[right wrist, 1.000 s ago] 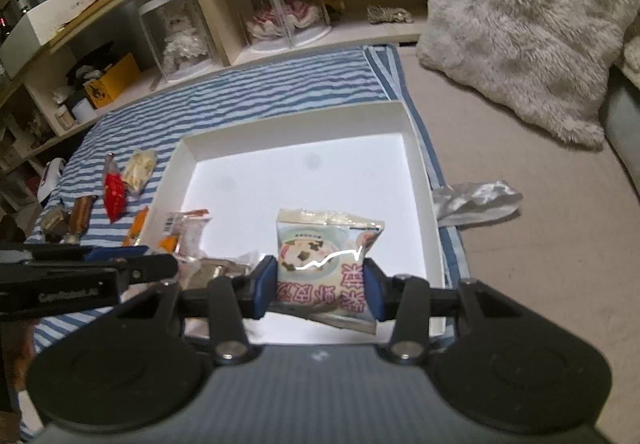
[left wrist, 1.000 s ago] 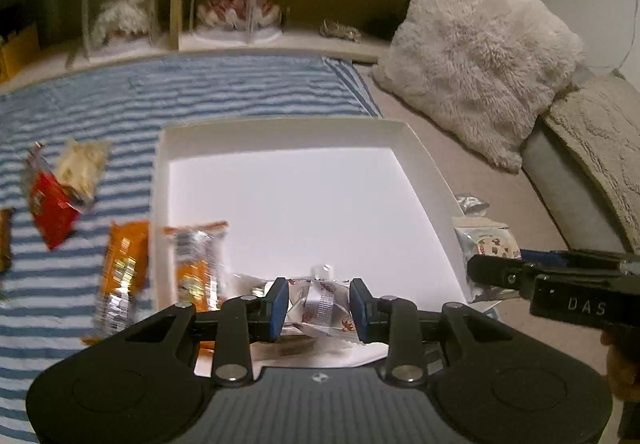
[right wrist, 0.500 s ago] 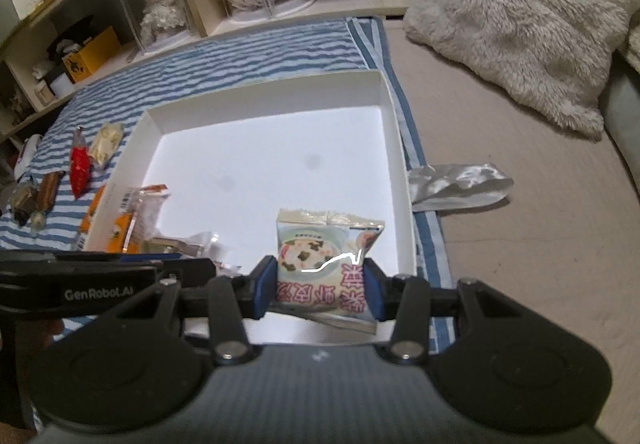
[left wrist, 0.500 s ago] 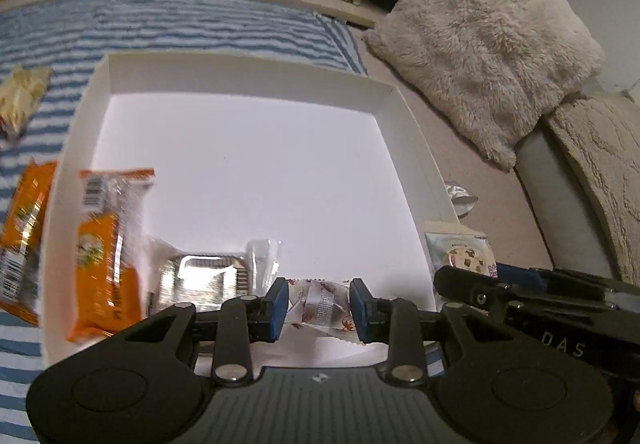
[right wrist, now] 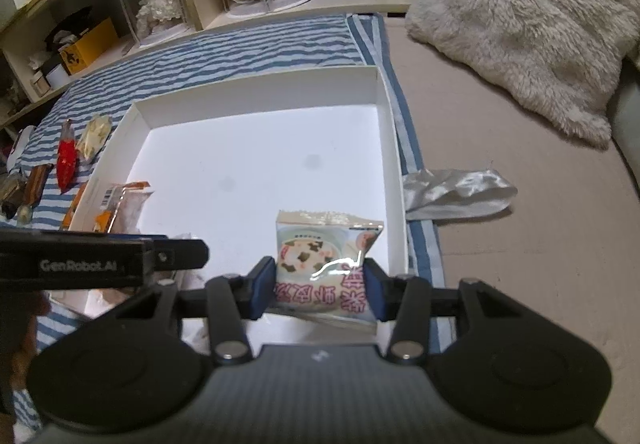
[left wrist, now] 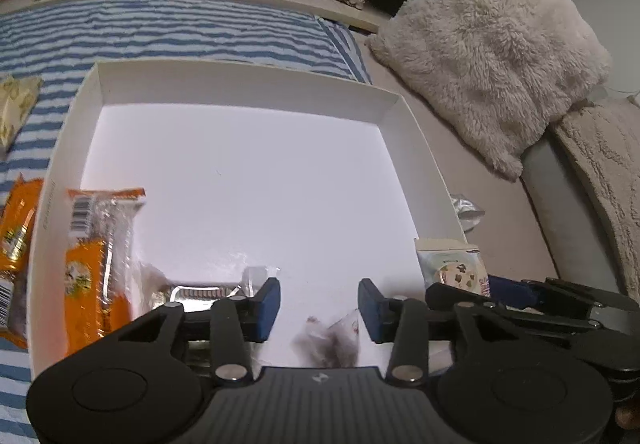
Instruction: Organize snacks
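Observation:
A shallow white box (left wrist: 248,87) lies on a blue striped blanket. My left gripper (left wrist: 319,306) hangs open over the box's near edge; a small clear-wrapped snack (left wrist: 334,338), blurred, sits loose just below its fingers. An orange-wrapped bar (left wrist: 96,264) and a silver packet (left wrist: 200,294) lie in the box's near left corner. My right gripper (right wrist: 320,290) is shut on a pale snack packet (right wrist: 324,264) with a cow-patterned picture, held over the box's (right wrist: 260,91) near right corner. That packet (left wrist: 452,264) and the right gripper's dark fingers (left wrist: 480,294) show at the right of the left wrist view.
A fluffy cream cushion (right wrist: 532,11) lies right of the box. A crumpled silver wrapper (right wrist: 456,189) rests beside the box's right wall. Loose snacks lie on the blanket at left: a red packet (right wrist: 66,159), a pale packet (right wrist: 94,131), an orange bar (left wrist: 14,232). Shelves with display cases stand behind.
My left gripper opened and the small clear-wrapped snack dropped from its fingers into the box. Both grippers moved forward over the box; the right one kept its hold on the packet.

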The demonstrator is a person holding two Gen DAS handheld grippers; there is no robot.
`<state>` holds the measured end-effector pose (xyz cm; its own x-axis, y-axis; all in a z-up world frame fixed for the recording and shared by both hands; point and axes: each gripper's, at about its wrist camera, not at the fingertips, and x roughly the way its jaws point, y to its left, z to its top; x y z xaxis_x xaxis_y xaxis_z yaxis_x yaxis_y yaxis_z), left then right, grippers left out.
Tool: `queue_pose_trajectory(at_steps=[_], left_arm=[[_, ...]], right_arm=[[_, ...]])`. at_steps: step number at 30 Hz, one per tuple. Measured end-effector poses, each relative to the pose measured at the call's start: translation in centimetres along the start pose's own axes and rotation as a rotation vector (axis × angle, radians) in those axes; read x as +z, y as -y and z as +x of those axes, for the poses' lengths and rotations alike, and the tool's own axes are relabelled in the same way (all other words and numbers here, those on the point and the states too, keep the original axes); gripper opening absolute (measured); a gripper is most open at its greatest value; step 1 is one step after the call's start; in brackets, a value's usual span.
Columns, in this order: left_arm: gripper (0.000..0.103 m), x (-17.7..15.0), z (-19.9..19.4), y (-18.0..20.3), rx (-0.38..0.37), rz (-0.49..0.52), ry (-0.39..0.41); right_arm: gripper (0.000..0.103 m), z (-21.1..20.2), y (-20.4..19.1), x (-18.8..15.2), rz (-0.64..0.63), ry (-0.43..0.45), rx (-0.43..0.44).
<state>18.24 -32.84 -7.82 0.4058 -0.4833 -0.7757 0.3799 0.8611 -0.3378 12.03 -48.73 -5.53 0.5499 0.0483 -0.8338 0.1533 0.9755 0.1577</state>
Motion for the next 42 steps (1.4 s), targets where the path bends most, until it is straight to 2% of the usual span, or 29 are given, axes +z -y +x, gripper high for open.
queue_pose_trajectory(at_steps=[5,8,14,17,23,27,32,42], left_arm=[[0.048,-0.2,-0.7,-0.2,0.030,0.032,-0.011],[0.055,-0.5,-1.1,-0.3,0.043,0.046,-0.018],[0.058,-0.9,-2.0,-0.2,0.059,0.077,-0.037],[0.073,-1.1,-2.6,-0.3,0.068,0.087,-0.038],[0.089,-1.7,-3.6,-0.7,0.091,0.099,-0.053],[0.102,-2.1,-4.4,-1.3,0.105,0.098,-0.050],[0.103,-2.5,-5.3,-1.9,0.109,0.095,-0.047],[0.103,-3.5,-7.6,-3.0,0.105,0.112,-0.022]], right_arm=[[0.065,-0.4,0.0,-0.3,-0.006,-0.022,0.004],[0.066,-0.8,0.1,-0.6,-0.003,-0.036,0.002],[0.068,-1.6,0.2,-1.0,0.008,-0.043,-0.008],[0.070,-2.2,0.2,-1.1,0.018,-0.042,-0.015],[0.080,-3.3,0.2,-1.5,0.047,-0.040,-0.026],[0.091,-4.0,0.0,-1.8,0.037,-0.032,-0.047],[0.102,-5.1,-0.5,-2.2,0.031,-0.015,-0.069],[0.102,-6.9,-2.5,-3.0,-0.019,-0.009,-0.089]])
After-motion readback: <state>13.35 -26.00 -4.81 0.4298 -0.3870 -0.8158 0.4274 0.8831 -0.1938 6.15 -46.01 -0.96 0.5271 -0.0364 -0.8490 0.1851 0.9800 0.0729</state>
